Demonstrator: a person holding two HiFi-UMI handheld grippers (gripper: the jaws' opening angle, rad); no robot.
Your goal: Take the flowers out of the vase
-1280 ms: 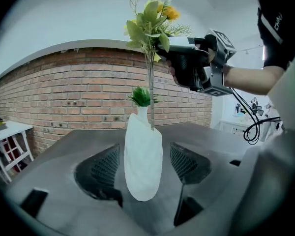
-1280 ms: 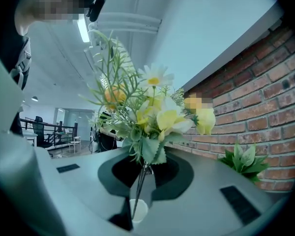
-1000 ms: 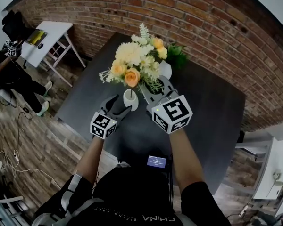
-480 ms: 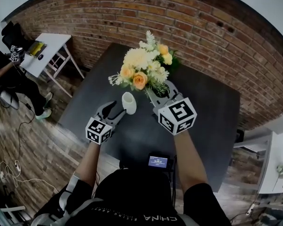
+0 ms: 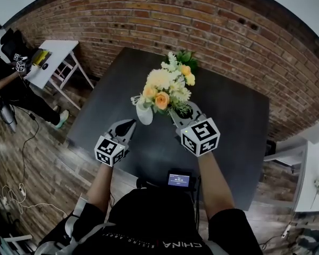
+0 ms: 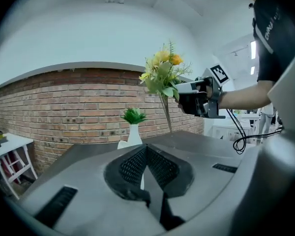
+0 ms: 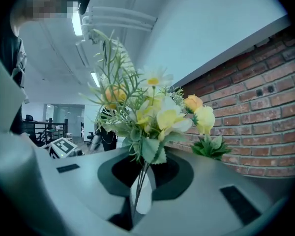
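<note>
While the right gripper (image 5: 179, 112) clamps the green stems of a yellow, cream and orange bouquet (image 5: 167, 89), the empty white ceramic vase (image 5: 144, 115) on the dark grey table (image 5: 228, 126) is hard to see whole in any view. From the head view the blooms overlap the vase's upper rim. In the left gripper view only a white edge, apparently its rim, peeks over the mesh-padded jaws. In the right gripper view the vase is a pale oval behind the stems, framed by the jaws, and that view cannot show whether the stem ends are clear of its mouth. The left gripper view does show them: the stem ends hang bare, above and to the right of the vase.

The left gripper (image 6: 147, 150), just short of the vase on the person's side, has its jaws pressed together on nothing.

Beyond the vase, toward the red brick wall (image 5: 244, 41), stands a second slim white vase (image 6: 133, 132) with a green tuft, half screened by the bouquet from above. Well to the left of the vase are a white side table (image 5: 58, 49) and another person (image 5: 8, 86) in dark clothes, cut off by the picture's edge and holding marker cubes. On the near side of the vase, past the table edge, a small lit screen (image 5: 178, 180) glows, its print too small to read.
</note>
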